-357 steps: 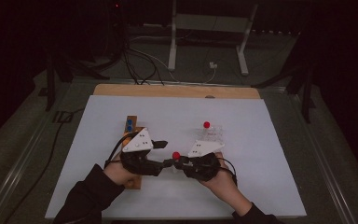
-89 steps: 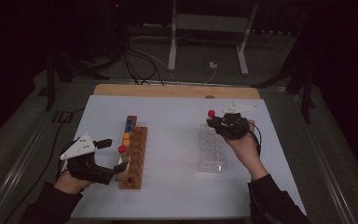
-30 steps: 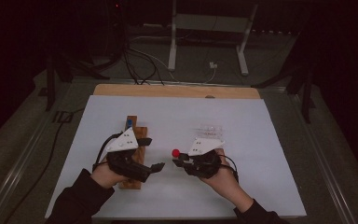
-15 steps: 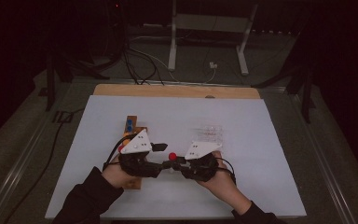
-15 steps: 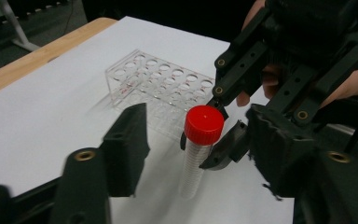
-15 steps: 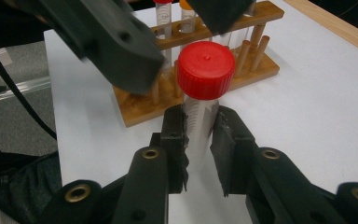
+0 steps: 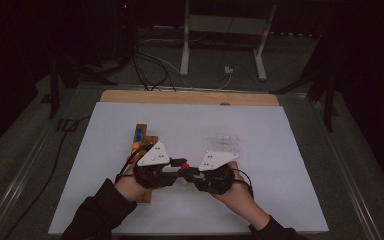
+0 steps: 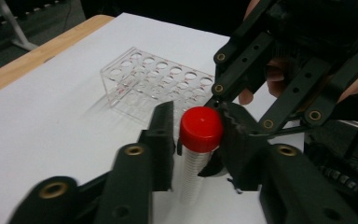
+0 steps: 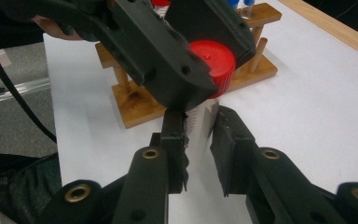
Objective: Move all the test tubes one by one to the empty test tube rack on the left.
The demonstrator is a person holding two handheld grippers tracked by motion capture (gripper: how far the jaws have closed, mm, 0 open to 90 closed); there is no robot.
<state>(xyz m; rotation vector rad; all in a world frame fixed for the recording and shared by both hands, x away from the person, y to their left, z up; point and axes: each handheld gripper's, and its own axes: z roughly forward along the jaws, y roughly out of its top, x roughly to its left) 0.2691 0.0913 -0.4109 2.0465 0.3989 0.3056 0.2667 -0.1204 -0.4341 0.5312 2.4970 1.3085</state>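
Note:
A clear tube with a red cap stands upright between the two grippers at the middle front of the white sheet. My right gripper is shut on the tube's ribbed body, low down. From the left, my left gripper has just been closing, and its jaws now press on the red cap from both sides. Both hands hold the grippers nose to nose.
A wooden rack with blue-capped tubes stands behind the left hand. The clear plastic rack with several holes sits behind the right hand. The white sheet lies on a wooden board.
The left gripper has moved right to meet the right gripper, and its jaws have closed around the red cap. The right hand and the tube have stayed still.

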